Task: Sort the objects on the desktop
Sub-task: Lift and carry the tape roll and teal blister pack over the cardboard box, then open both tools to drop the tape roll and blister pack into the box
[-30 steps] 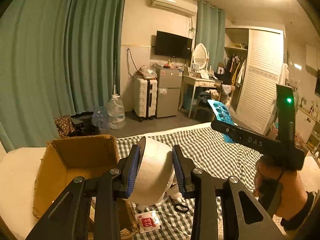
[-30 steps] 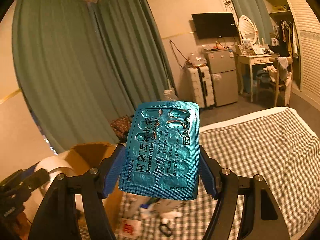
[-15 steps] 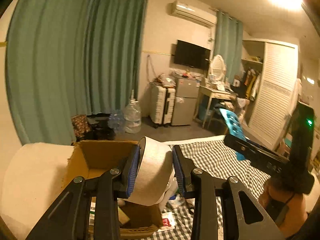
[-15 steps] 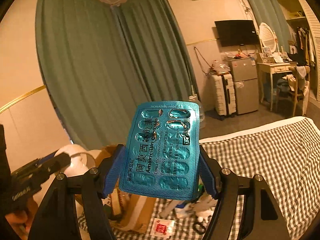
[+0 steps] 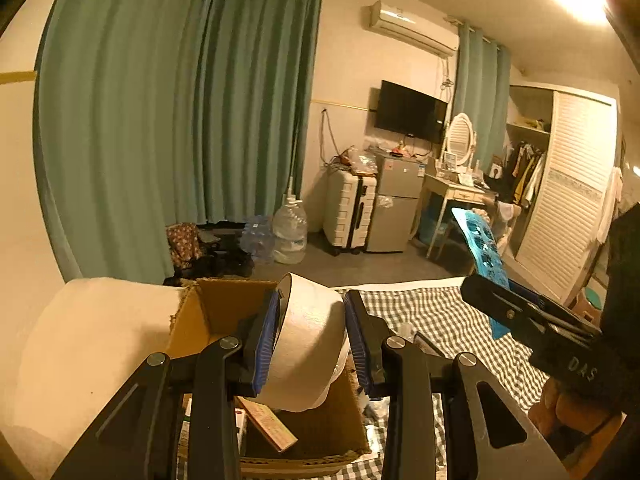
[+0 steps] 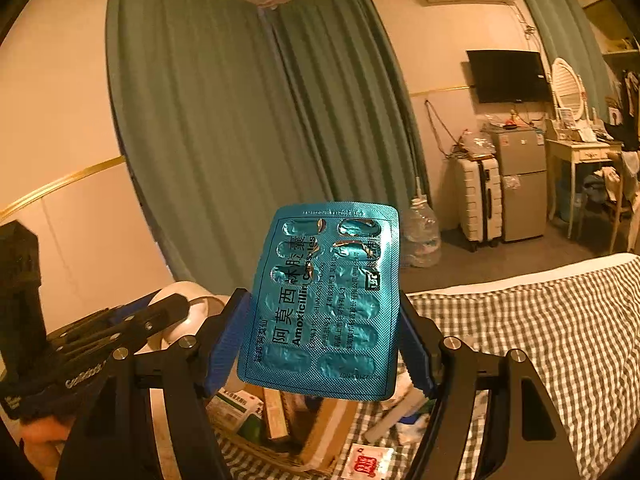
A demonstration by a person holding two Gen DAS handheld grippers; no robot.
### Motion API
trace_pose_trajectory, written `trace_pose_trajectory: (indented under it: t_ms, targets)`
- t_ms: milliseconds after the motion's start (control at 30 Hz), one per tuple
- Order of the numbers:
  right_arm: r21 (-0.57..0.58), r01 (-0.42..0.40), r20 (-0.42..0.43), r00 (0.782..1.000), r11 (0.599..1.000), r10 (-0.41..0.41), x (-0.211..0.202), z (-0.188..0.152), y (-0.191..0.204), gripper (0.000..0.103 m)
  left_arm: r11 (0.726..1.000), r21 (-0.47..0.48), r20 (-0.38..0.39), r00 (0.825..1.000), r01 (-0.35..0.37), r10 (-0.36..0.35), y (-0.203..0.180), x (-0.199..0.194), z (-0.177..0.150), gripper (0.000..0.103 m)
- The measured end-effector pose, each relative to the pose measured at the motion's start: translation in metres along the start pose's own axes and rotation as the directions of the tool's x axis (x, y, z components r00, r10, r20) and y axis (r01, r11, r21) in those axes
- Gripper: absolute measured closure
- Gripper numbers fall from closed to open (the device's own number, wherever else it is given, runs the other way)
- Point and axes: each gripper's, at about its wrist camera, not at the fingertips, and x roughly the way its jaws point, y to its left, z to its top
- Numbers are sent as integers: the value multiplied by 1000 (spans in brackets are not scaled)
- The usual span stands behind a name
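You've got two loads: left hand-held gripper (image 5: pixel 310 344) clamps one white tape roll (image 5: pixel 308 344) over the open brown cardboard box (image 5: pixel 216 312); right hand-held gripper (image 6: pixel 320 332) pinches one teal foil blister pack (image 6: pixel 324 296) upright. Box sits on the gingham-covered bed (image 6: pixel 560 320), holding small cartons. Bedroom, green curtains (image 5: pixel 160 120).

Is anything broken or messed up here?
Yes. The blue pill pack in the right gripper has some pockets near its top torn open. The cardboard box below has a ragged, torn edge at its far left corner.
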Motion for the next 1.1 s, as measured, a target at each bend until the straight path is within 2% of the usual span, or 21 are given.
trace_pose_trajectory:
  t_ms: [233, 433, 633, 867, 1100]
  targets:
    - [-28, -16, -24, 1000, 999, 15, 22, -5, 9, 34, 999, -25, -43, 998, -35, 34, 19, 24, -5, 69]
    - [-49, -44, -80, 996, 998, 40, 50, -17, 15, 34, 997, -47, -87, 995, -54, 49, 35, 38, -15, 69]
    - [-100, -75, -140, 988, 992, 61, 82, -28, 23, 34, 992, -72, -146, 985, -104, 93, 54, 60, -23, 69]
    - [-178, -131, -239, 967, 975, 86, 120, -53, 32, 34, 981, -113, -251, 960, -157, 125, 74, 97, -40, 69]
    - [-228, -166, -319, 944, 959, 87, 148, -80, 34, 34, 970, -160, -294, 947, -181, 128, 90, 112, -45, 68]
